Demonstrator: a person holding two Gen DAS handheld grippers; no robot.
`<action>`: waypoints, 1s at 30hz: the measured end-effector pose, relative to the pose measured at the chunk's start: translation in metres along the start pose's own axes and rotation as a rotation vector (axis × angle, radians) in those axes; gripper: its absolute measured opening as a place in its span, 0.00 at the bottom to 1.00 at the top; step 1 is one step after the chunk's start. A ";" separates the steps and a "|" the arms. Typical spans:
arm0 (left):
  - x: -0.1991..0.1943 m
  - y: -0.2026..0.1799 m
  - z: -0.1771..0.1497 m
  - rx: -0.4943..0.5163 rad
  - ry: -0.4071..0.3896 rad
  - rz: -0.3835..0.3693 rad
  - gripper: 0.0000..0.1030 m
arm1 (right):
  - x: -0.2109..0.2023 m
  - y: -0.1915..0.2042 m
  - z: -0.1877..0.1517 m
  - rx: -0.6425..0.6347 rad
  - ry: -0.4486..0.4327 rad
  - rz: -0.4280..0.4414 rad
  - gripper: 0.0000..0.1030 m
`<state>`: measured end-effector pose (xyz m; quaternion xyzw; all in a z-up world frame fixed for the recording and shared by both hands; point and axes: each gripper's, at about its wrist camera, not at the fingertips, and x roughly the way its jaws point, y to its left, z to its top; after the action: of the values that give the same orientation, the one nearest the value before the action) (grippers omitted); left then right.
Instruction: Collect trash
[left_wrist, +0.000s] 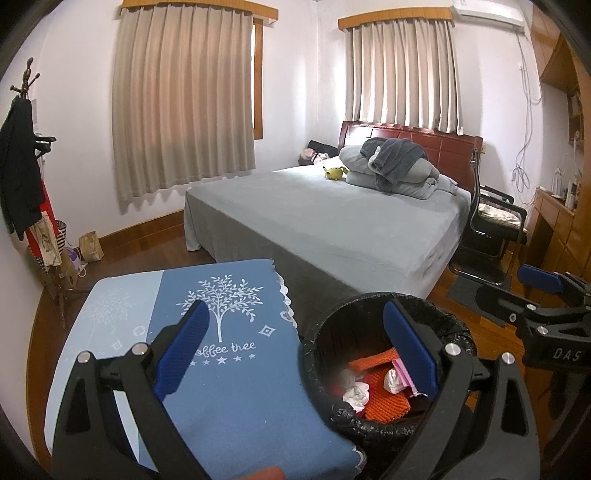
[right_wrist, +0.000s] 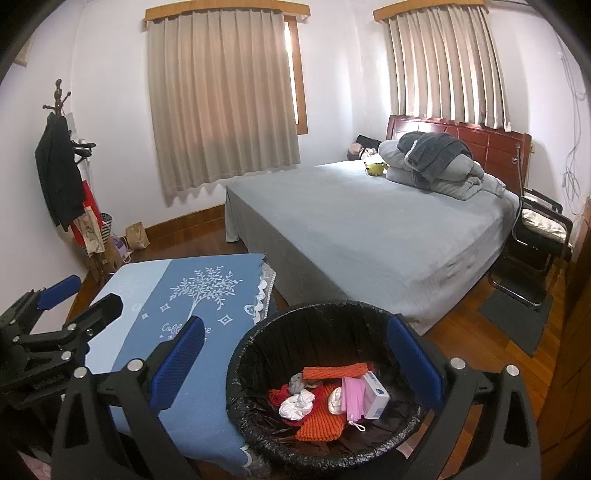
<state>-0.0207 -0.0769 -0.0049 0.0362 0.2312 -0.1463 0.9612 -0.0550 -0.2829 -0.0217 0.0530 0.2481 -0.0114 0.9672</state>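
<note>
One bin (right_wrist: 325, 373), lower centre, holds two white tissue wads (right_wrist: 297, 404), one white box (right_wrist: 375, 395), one pink mask (right_wrist: 352, 400) and orange knit pieces (right_wrist: 317, 428), number unclear. One blue-clothed table (right_wrist: 177, 325) lower left. One bed (right_wrist: 369, 229), two curtains (right_wrist: 221, 96), one chair (right_wrist: 539, 236) at right, one coat rack (right_wrist: 61, 155) at left. Two grippers (right_wrist: 295, 360).

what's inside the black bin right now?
Inside the black bin: orange knit pieces, crumpled white tissues, a pink mask, a small white box, something red. Whatever lies beneath that pile is covered.
</note>
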 end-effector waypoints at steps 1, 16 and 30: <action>0.000 0.000 0.000 -0.001 0.000 0.001 0.90 | 0.000 0.000 0.000 0.000 0.000 0.000 0.94; -0.001 0.003 -0.001 -0.004 0.005 0.001 0.90 | 0.002 0.000 0.000 -0.006 0.003 -0.003 0.94; 0.000 0.002 -0.004 -0.005 0.010 0.002 0.90 | 0.002 0.000 0.000 -0.007 0.003 -0.003 0.94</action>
<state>-0.0220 -0.0749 -0.0087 0.0348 0.2363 -0.1444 0.9603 -0.0531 -0.2829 -0.0223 0.0495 0.2499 -0.0121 0.9669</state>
